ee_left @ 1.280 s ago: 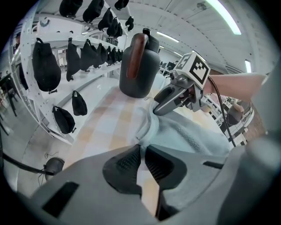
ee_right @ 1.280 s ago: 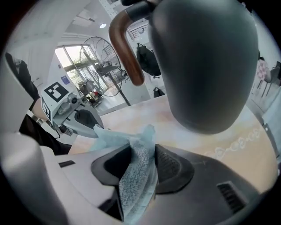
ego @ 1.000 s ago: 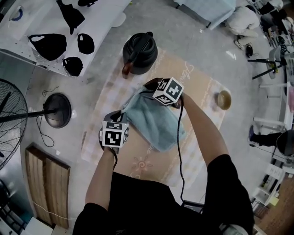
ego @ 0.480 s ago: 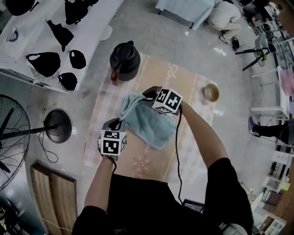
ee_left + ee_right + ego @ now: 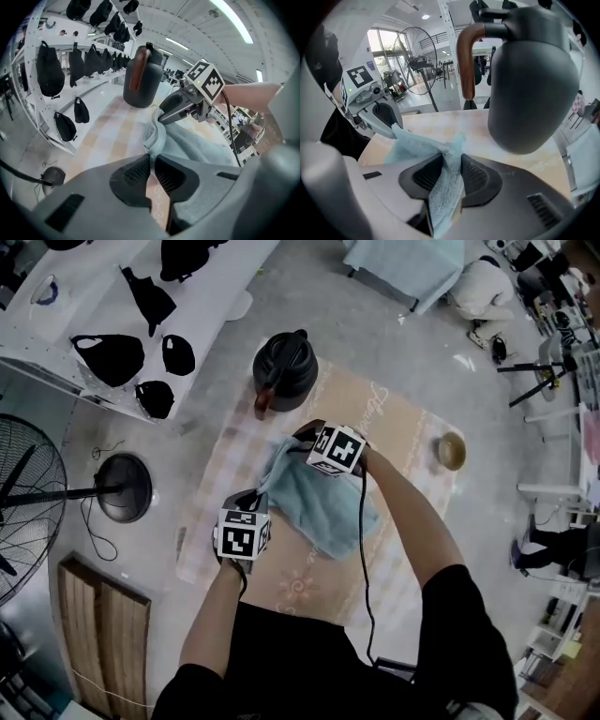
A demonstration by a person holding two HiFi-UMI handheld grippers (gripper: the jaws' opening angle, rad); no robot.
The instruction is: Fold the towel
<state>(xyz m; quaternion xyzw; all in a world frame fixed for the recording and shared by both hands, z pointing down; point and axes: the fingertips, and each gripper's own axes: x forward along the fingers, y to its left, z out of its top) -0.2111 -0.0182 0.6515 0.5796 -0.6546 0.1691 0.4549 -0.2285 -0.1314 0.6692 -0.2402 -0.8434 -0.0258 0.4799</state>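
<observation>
While we hold the light blue towel (image 5: 323, 502) mid-mat (image 5: 403, 432), left gripper (image 5: 151, 158) is clamped on its near-left corner; right gripper (image 5: 450, 164) jaws have just been opening, far corner bunched between them touching both pads, near the black kettle (image 5: 284, 360)

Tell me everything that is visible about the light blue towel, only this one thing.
The towel is light blue, soft terry-like cloth, lying rumpled and partly doubled over on the checked beige mat. One bunched corner is pinched in the shut left gripper. Another bunched edge stands between the jaws of the right gripper, which have just been opening; the cloth fills that gap. Between the grippers the edge looks lifted off the mat.
</observation>
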